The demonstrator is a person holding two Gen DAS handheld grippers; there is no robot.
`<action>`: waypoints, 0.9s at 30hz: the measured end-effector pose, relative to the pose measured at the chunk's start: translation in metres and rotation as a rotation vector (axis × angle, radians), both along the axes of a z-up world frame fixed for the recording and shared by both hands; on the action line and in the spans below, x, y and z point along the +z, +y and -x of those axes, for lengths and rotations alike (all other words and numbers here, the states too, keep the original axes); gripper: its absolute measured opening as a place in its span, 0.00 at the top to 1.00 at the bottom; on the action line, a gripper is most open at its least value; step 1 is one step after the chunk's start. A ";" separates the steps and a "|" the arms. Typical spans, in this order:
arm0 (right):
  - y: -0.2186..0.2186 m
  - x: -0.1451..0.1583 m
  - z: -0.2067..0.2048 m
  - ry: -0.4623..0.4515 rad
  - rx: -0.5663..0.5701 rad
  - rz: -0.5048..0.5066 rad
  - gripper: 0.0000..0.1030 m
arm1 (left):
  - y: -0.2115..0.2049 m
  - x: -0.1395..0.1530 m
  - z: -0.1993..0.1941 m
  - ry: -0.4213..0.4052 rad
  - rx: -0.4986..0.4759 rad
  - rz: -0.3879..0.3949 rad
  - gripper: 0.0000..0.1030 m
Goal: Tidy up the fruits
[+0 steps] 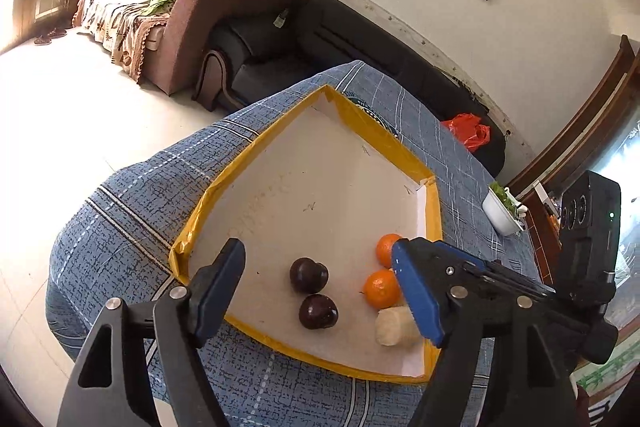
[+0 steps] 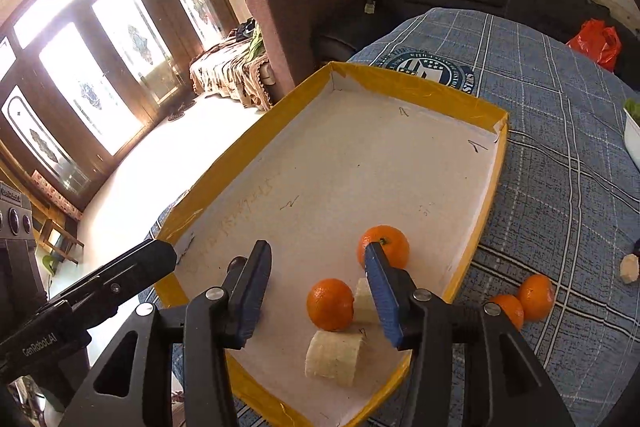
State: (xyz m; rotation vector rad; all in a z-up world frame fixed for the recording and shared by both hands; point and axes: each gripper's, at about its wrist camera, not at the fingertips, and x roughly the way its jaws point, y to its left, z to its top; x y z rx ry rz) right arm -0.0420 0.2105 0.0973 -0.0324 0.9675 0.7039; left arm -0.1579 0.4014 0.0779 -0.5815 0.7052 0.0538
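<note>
A shallow white tray with a yellow rim (image 1: pixel 224 183) (image 2: pixel 492 187) lies on the blue checked cloth. In the left wrist view it holds two dark plums (image 1: pixel 308 275) (image 1: pixel 318 311), two oranges (image 1: pixel 382 287) (image 1: pixel 387 247) and a peeled banana piece (image 1: pixel 394 327). The right wrist view shows the two oranges (image 2: pixel 330 303) (image 2: pixel 390 243) and two banana pieces (image 2: pixel 334 358) (image 2: pixel 365 301) in the tray. My left gripper (image 1: pixel 320 291) is open and empty above the plums. My right gripper (image 2: pixel 318 291) is open and empty above an orange.
Outside the tray on the cloth lie two more oranges (image 2: pixel 536 297) (image 2: pixel 510 311) and a banana piece (image 2: pixel 629 269). A white bowl with greens (image 1: pixel 502 209) stands on the table's right. Sofas (image 1: pixel 256 43) and a red bag (image 1: pixel 466 131) lie behind.
</note>
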 end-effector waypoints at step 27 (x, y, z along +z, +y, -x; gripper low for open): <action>-0.334 -0.027 0.055 0.007 -0.562 0.023 0.38 | -0.124 0.030 -0.006 -0.011 -0.238 -0.146 0.17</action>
